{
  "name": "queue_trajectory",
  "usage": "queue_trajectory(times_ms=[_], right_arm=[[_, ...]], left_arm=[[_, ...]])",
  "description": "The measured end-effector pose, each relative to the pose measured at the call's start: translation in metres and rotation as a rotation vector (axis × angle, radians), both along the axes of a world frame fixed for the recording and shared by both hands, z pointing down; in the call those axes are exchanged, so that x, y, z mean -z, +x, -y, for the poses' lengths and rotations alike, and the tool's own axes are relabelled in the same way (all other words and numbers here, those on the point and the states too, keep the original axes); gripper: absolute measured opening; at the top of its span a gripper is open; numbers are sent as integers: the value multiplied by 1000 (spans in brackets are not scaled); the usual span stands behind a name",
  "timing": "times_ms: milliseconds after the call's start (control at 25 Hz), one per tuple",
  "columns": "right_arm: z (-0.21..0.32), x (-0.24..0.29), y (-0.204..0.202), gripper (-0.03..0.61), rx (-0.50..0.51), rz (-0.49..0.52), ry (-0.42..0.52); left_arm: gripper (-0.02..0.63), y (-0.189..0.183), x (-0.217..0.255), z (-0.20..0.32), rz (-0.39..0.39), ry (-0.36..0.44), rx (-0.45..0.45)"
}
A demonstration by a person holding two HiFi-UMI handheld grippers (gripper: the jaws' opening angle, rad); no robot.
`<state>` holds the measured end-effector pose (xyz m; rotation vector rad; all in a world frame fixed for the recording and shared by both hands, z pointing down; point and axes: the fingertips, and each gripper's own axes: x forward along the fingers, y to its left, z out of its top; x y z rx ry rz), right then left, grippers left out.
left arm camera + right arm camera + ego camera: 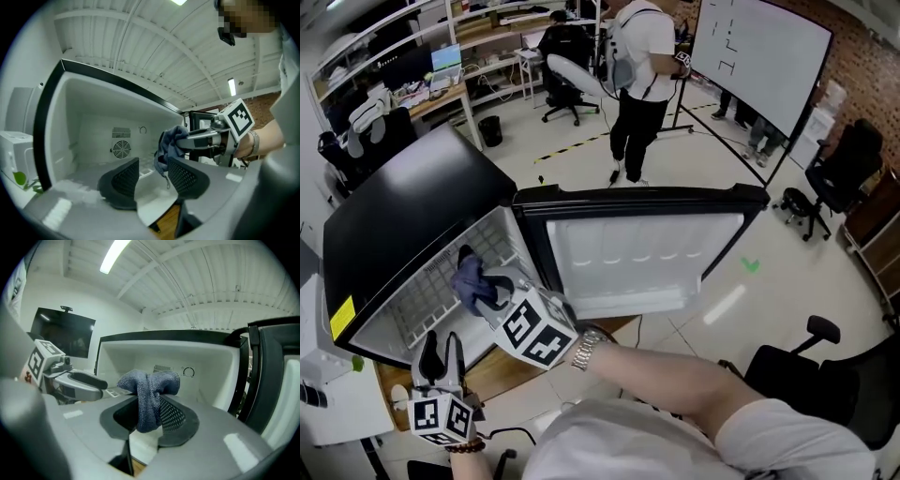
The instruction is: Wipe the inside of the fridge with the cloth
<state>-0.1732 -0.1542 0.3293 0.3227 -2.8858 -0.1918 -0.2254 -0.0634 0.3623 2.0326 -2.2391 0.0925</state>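
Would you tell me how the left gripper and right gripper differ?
The right gripper is clamped on the blue cloth; the left gripper is open and empty. The right gripper reaches the fridge's opening; the left gripper hangs back outside it. Both carry marker cubes.

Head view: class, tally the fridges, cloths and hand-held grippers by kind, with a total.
Fridge: 1
Cloth: 1
Hand-held gripper: 2 (left hand-held gripper, right hand-held gripper)
Total: 4
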Motion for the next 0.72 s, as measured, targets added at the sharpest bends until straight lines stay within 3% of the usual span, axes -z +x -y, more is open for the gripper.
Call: queue_trajectory(times_ms=[560, 720], right_arm=[[-10, 13, 34, 103, 75, 4, 74], [-18, 14, 40, 103, 141, 5, 91]], left_arm=[[314, 45, 15, 50, -88, 61, -298], [355, 56, 25, 55, -147, 85, -458]])
